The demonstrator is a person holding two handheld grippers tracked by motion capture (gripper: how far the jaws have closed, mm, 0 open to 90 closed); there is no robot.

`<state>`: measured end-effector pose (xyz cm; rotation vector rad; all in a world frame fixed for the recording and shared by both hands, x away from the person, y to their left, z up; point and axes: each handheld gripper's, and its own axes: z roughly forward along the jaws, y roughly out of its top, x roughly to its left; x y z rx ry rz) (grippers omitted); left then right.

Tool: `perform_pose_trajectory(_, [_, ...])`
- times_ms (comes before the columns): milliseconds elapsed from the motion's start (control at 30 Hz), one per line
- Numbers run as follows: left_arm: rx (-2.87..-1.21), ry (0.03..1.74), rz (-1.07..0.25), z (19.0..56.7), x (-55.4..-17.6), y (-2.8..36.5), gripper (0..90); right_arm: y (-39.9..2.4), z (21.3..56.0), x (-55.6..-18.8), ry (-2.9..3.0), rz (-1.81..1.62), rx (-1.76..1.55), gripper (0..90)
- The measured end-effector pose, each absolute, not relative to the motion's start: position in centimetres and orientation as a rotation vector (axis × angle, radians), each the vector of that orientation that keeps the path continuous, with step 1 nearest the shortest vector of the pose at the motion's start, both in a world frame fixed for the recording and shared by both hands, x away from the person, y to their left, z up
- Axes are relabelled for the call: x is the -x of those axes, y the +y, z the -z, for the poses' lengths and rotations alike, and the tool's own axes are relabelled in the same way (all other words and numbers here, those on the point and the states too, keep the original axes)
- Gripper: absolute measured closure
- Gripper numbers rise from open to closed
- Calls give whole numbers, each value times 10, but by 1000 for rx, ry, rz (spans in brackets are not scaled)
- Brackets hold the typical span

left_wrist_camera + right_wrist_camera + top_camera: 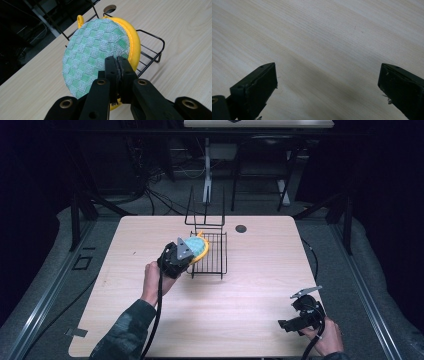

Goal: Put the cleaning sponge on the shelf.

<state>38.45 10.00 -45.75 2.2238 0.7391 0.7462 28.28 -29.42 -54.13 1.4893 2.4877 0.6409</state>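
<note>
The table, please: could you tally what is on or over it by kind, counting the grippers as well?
Round pot holder, green-checked with a yellow rim: 1
Black wire rack: 1
Grippers: 2, the left gripper shut on the pot holder, the right gripper open above bare wood
Total: 4

My left gripper [186,256], held in my left hand [152,277] with the forearm reaching in from the lower edge of the high view, points away from me with its jaws pinched together. My right gripper [287,324] sits low at the near right, gripped by my right hand [327,337], pointing leftward. Its jaws stand wide apart with nothing between them.
</note>
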Motion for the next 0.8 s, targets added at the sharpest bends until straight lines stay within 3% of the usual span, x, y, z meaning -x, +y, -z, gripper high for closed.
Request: perform_pose_trajectory(800, [-2176,766,-728,478,-399,74,878,-294,542,-283,2492,-625,-1476,19])
